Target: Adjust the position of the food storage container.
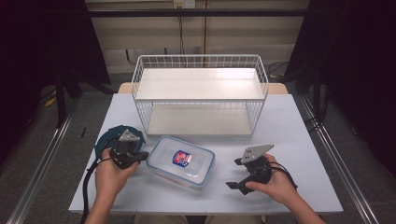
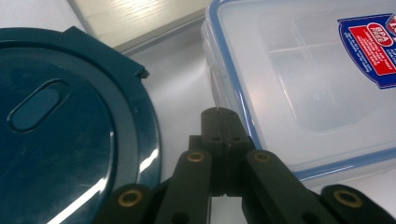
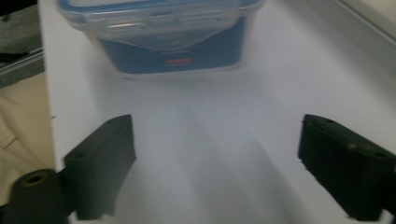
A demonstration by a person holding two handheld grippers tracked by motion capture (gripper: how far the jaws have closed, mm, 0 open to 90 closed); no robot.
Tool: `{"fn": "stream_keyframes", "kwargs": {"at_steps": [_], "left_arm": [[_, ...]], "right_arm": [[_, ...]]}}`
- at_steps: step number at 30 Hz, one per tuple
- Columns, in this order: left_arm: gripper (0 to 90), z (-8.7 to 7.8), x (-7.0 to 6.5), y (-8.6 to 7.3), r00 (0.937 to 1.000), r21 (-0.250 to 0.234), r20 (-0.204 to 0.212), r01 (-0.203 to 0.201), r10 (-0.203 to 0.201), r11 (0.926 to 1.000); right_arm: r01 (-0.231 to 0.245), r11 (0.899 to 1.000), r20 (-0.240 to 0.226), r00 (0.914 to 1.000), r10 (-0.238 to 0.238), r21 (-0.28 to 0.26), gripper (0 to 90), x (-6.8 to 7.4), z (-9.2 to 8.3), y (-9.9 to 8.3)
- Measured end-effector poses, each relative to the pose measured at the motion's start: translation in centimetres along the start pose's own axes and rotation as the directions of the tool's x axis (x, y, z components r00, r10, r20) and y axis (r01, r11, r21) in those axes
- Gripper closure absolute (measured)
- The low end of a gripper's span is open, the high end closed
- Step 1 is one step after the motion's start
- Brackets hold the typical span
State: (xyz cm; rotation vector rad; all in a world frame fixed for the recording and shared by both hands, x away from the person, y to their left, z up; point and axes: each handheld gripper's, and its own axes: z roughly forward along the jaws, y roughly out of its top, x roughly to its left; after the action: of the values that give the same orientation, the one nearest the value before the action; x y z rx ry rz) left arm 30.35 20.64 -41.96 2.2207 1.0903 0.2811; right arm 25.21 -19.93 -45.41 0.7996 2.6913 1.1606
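A clear plastic container (image 1: 181, 161) with a blue-rimmed lid and a red-and-blue label lies on the white table (image 1: 289, 121), near the front middle. At its left sits a dark teal round lid (image 1: 109, 137). My left gripper (image 1: 143, 155) rests between the two, shut with nothing in it. In the left gripper view its closed tips (image 2: 219, 114) lie right beside the container's (image 2: 299, 84) blue rim, with the teal lid (image 2: 60, 140) on the left. My right gripper (image 1: 235, 173) stands open, right of the container and apart from it. Its jaws (image 3: 215, 154) face the container's side (image 3: 168, 42) over bare table.
A white two-tier wire rack (image 1: 201, 93) stands at the back middle of the table, both shelves bare. Its lower board (image 2: 135, 18) lies just beyond the teal lid. The table's front edge runs close below both hands. Dark curtains hang at either side.
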Motion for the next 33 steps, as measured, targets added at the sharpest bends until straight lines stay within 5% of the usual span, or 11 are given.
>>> {"fn": "stream_keyframes", "kwargs": {"at_steps": [4, 5, 11, 15, 27, 33], "left_arm": [[90.0, 0.0, -0.3, -0.1, 0.9999, 0.0, 0.009, 0.012, -0.012, 0.9999], [90.0, 0.0, -0.5, -0.1, 0.9992, -0.001, 0.031, 0.025, -0.025, 0.9997], [90.0, 0.1, -1.3, 0.1, 0.9983, 0.003, 0.056, 0.018, -0.018, 0.9998], [90.0, 0.3, -1.6, 0.1, 0.9978, 0.003, 0.066, 0.012, -0.012, 0.9999], [90.0, 0.7, -2.6, 0.4, 0.9919, 0.012, 0.127, 0.002, -0.003, 0.9999], [90.0, 0.8, -3.0, 0.5, 0.9906, 0.005, 0.136, -0.002, 0.001, 1.0]], "right_arm": [[0.01, 1.0, -0.04, 0.9992, -0.01, 0.002, 29.5, 0.5, -0.2, 0.1], [0.041, 0.999, -0.053, 0.9978, -0.041, 0.004, 43.5, 0.9, -0.4, 0.1], [0.047, 0.999, -0.142, 0.9888, -0.047, 0.002, 83.1, 1.9, -0.5, 0.5], [0.058, 0.998, -0.157, 0.986, -0.055, 0.014, 90.0, 2.2, -0.4, 0.5], [0.112, 0.994, -0.237, 0.9654, -0.109, -0.001, 90.0, 3.6, 0.3, 0.9], [0.1, 0.995, -0.204, 0.974, -0.098, 0.0, 90.0, 3.2, -0.1, 0.7]]}}
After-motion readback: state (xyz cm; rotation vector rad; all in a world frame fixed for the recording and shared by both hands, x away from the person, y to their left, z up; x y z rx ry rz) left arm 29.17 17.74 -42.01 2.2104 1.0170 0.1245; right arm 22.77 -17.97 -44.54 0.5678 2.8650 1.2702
